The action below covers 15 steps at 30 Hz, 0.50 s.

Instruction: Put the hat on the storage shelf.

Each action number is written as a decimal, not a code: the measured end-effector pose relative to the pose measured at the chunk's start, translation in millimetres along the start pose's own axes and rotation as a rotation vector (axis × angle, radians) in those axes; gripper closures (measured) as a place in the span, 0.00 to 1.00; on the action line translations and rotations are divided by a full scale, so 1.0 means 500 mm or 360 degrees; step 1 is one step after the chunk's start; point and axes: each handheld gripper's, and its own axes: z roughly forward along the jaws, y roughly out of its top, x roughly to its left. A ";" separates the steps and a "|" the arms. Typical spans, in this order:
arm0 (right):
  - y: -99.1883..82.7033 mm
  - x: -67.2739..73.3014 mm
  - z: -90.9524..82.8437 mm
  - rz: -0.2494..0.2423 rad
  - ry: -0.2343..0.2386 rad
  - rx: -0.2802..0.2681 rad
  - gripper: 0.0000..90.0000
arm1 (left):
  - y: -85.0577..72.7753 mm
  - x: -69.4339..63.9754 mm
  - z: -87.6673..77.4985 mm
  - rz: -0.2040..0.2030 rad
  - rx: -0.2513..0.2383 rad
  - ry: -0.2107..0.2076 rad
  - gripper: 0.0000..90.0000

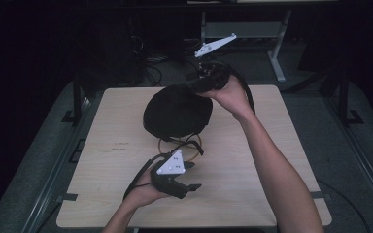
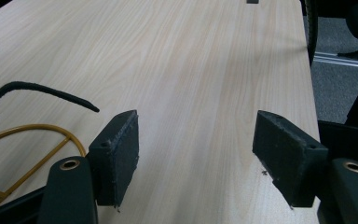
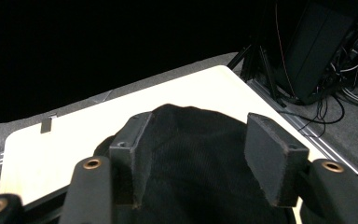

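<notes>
A round black fabric piece lies at the middle back of the light wooden table. A gold wire hoop and a black strap stick out from under its near edge. My right gripper hangs over the fabric's far right edge. In the right gripper view its jaws stand apart, with the black fabric low between them and the pads not pressing on it. My left gripper hovers near the table's front, open over bare wood, beside the hoop and strap.
The table's right edge drops to grey carpet. Behind the table stand a white desk frame and dark equipment with loose cables on the floor. Metal rails run along the table's sides.
</notes>
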 end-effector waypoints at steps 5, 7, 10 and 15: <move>-0.017 -0.008 -0.016 0.0024 -0.0010 0.0000 0.40 | -0.004 0.002 0.001 -0.0022 -0.0002 0.0006 0.34; -0.023 -0.009 -0.023 0.0035 -0.0016 -0.0003 0.39 | -0.006 0.004 0.000 -0.0032 -0.0003 0.0009 0.33; -0.030 -0.012 -0.033 0.0040 -0.0025 -0.0003 0.37 | -0.006 0.005 -0.001 -0.0041 -0.0003 0.0015 0.33; -0.043 -0.015 -0.053 0.0057 -0.0028 -0.0017 0.36 | -0.007 0.006 -0.001 -0.0041 0.0006 0.0014 0.33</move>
